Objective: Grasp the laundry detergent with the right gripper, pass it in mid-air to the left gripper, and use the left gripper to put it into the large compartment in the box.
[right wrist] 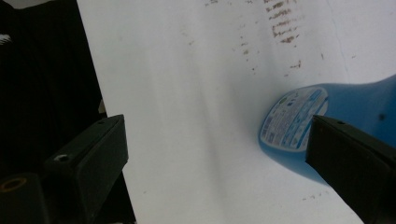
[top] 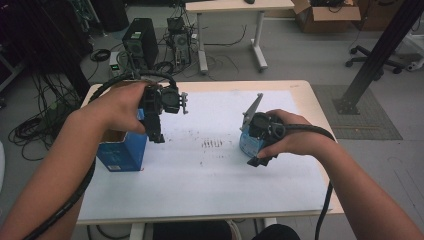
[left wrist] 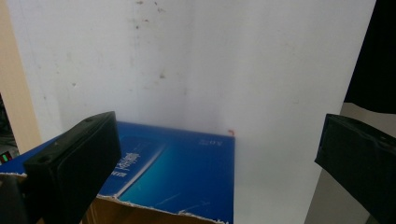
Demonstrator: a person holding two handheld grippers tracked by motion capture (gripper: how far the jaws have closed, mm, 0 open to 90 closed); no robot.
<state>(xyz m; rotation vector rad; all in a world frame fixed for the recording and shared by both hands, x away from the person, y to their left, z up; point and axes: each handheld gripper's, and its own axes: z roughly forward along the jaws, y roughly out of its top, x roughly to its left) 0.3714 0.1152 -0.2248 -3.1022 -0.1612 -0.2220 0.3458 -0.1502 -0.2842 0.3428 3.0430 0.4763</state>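
A blue cardboard box [top: 122,152] with its top torn open stands at the table's left. My left gripper [top: 156,134] hangs just above the box's right rim, pointing down. In the left gripper view the box [left wrist: 187,172] lies below my left gripper [left wrist: 215,140], whose jaws stand wide apart with nothing between them. A blue plastic bottle [top: 246,142] sits right of centre, and my right gripper [top: 260,157] is close against its right side. In the right gripper view the labelled bottle [right wrist: 299,121] lies beside the right jaw, partly behind it. My right gripper [right wrist: 217,140] is open, with only paper between the jaws.
A white paper sheet [top: 210,170] with dark smudges [top: 212,144] covers the wooden table [top: 305,95]. On the floor beyond are a computer tower [top: 141,42], cables [top: 35,125], a second desk [top: 230,30], a cardboard box [top: 327,15] and a black post [top: 380,55] at the right.
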